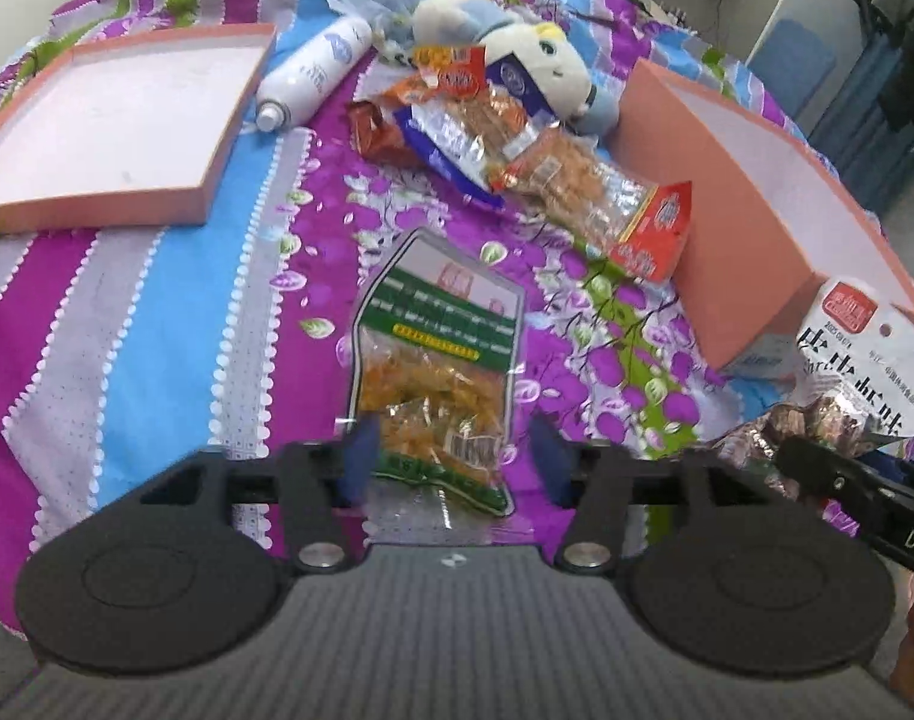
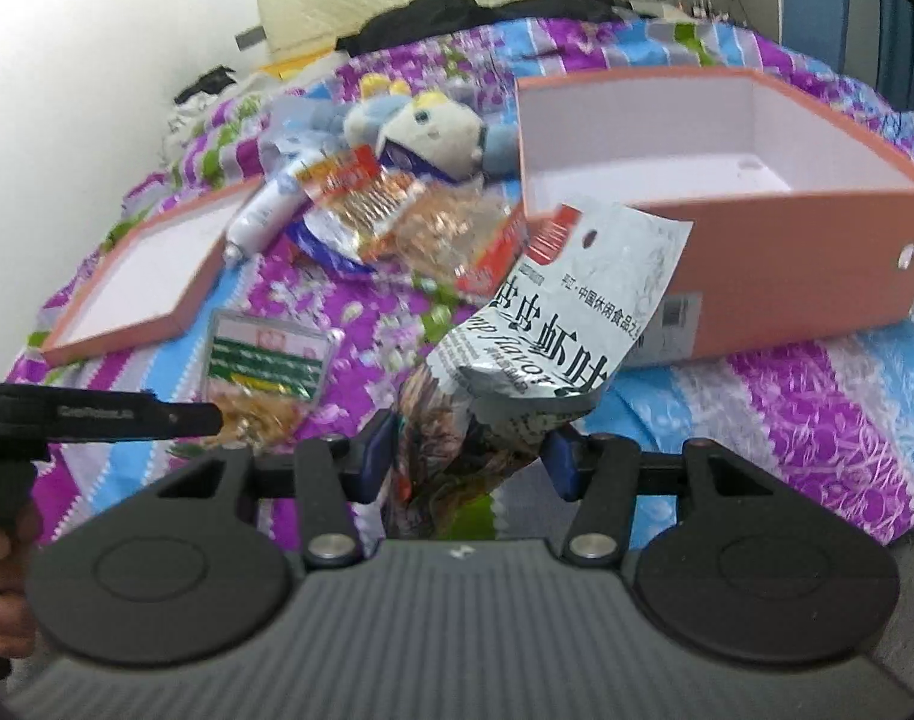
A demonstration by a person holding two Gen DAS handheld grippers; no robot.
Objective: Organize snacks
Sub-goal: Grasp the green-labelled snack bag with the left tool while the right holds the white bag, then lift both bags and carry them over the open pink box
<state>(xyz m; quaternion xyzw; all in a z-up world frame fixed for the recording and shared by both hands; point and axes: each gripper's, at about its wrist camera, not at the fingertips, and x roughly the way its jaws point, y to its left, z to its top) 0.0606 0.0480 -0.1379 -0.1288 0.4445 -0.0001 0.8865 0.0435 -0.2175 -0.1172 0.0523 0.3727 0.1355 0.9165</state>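
Note:
A green-labelled bag of yellow snacks (image 1: 432, 348) lies flat on the bedspread. My left gripper (image 1: 453, 459) stands open over its near end; the left pad is at the bag's edge and the right pad is clear of it. My right gripper (image 2: 469, 459) is shut on the lower end of a silver snack bag (image 2: 565, 312), which is held up off the bed in front of the open orange box (image 2: 787, 276). The silver bag (image 1: 847, 360) also shows at the right of the left wrist view. A pile of more snack packets (image 1: 487, 132) lies beyond.
The orange box lid (image 1: 96, 120) lies open side up at the left. A white spray bottle (image 1: 312, 72) and a plush toy (image 1: 547, 54) sit behind the pile. The striped floral bedspread (image 1: 156, 330) covers the bed. A person's hand (image 2: 0, 552) holds the left gripper.

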